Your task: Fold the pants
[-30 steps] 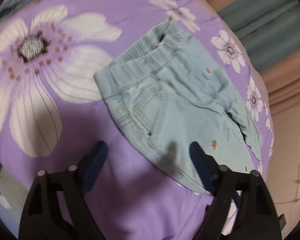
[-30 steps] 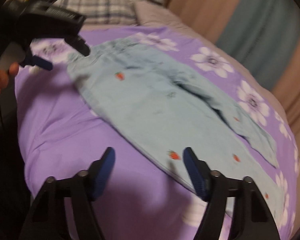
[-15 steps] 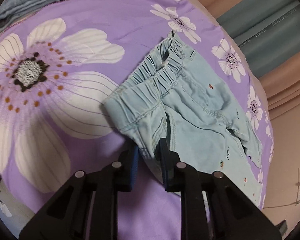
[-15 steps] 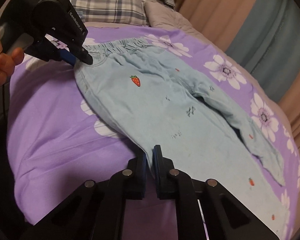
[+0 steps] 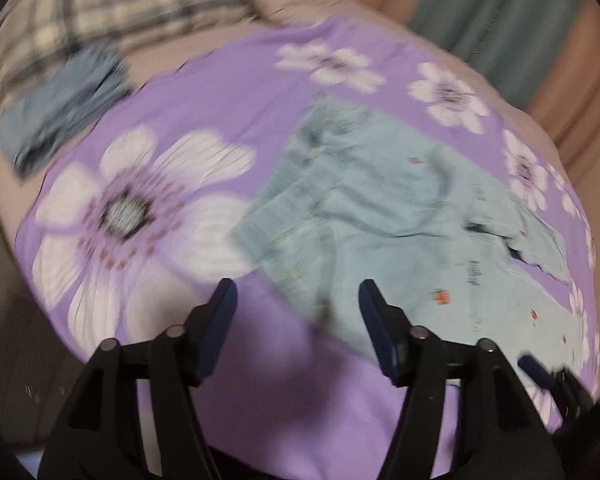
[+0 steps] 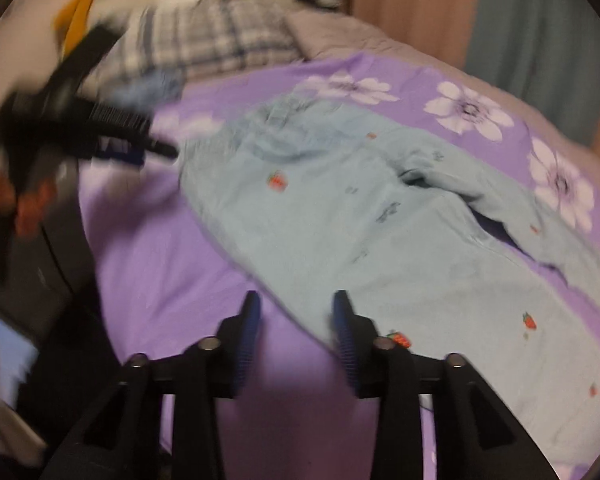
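The pants (image 6: 380,216) look like light, thin denim: soft and limp, likely to sag and drag wherever they are not supported, with little weight to hold them in place on the smooth cover, so a pull on one edge will probably slide the whole garment. The elastic waistband (image 5: 320,152) is the thickest, firmest part and, with the near side seam, seems the best place to pinch; the leg cuffs would suit a lengthwise fold. They lie on the purple flowered bedspread (image 5: 204,92), the waist toward 11 o'clock in the right wrist view and the legs running out toward 4 o'clock. The cloth is pale blue with small red strawberry prints and a few dark marks. The far leg is rumpled and parted from the near one by a dark gap, and the waistband is bunched, so the garment is not yet flat. The left tool (image 5: 296,312) is spreading its jaws, the near hip edge lying below the gap with neither pad pressing it. The right tool (image 6: 296,320) is also opening, its right pad over the near leg's edge, gripping nothing as far as the blur lets me judge. A darker blue garment (image 5: 60,104) lies at 10 o'clock near a plaid pillow (image 6: 204,40).
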{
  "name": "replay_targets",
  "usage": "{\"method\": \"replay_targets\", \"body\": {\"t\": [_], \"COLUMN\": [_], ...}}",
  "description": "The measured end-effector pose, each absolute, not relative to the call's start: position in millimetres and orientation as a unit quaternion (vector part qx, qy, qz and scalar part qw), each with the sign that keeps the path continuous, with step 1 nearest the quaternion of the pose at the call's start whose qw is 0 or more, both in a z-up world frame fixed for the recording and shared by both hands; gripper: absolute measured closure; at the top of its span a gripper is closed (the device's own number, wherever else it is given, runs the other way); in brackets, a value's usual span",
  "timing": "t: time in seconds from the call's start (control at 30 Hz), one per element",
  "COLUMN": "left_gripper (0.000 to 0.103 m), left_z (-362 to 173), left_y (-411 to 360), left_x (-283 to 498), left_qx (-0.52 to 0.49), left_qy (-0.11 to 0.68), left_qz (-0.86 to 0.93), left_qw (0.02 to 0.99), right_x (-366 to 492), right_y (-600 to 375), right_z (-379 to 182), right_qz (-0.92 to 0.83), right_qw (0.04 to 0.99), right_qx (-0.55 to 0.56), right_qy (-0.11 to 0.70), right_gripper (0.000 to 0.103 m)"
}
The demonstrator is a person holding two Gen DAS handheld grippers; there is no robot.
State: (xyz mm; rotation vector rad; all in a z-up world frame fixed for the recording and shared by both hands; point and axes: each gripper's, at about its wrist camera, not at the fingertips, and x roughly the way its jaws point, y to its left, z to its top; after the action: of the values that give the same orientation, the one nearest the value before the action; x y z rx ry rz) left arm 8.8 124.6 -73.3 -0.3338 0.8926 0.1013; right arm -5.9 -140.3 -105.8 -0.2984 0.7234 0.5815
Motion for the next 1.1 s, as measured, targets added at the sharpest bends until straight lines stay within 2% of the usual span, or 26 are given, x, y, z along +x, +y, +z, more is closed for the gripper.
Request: {"method": "replay_targets", "body": {"t": [0.13, 0.3, 0.53, 0.6, 0.63, 0.7, 0.83, 1.1], "left_gripper": [0.037, 0.035, 0.032, 0.041, 0.040, 0.032, 0.030, 0.030], "left_z": [-75.6, -134.7, -135.6, -131.8, -127.5, -116.7, -101.2, -90.9], "left_y": [73.6, 32.6, 77.0, 83.2, 83.1, 88.1, 118.5, 146.5], "left_x": [27.0, 43.0, 29.2, 27.0, 25.8, 24.1, 44.3, 112.5], "left_qx": [-0.106, 0.025, -0.030, -0.052, -0.060, -0.056, -0.098, -0.116], "left_qy": [0.430, 0.476, 0.457, 0.457, 0.456, 0.445, 0.427, 0.418], "left_qz": [-0.031, -0.022, -0.070, -0.076, -0.074, -0.034, -0.009, 0.006], "left_qw": [0.896, 0.879, 0.886, 0.885, 0.885, 0.893, 0.899, 0.901], "right_x": [22.7, 35.2, 11.1, 13.9, 16.8, 19.1, 32.0, 93.5], "right_y": [-158.7, -170.4, -256.5, -291.9, -314.2, -339.1, -373.1, -302.5], "right_z": [-102.1, -133.8, -134.7, -132.6, -130.7, -129.7, -120.1, -82.2], "right_qz": [0.238, 0.191, 0.111, 0.074, 0.033, -0.035, -0.095, 0.086], "right_qw": [0.895, 0.887, 0.906, 0.908, 0.908, 0.904, 0.895, 0.918], "right_qx": [-0.071, -0.060, -0.027, -0.004, 0.000, -0.006, 0.028, 0.003], "right_qy": [0.370, 0.416, 0.407, 0.411, 0.417, 0.425, 0.435, 0.387], "right_gripper": [0.057, 0.057, 0.057, 0.057, 0.057, 0.057, 0.057, 0.053]}}
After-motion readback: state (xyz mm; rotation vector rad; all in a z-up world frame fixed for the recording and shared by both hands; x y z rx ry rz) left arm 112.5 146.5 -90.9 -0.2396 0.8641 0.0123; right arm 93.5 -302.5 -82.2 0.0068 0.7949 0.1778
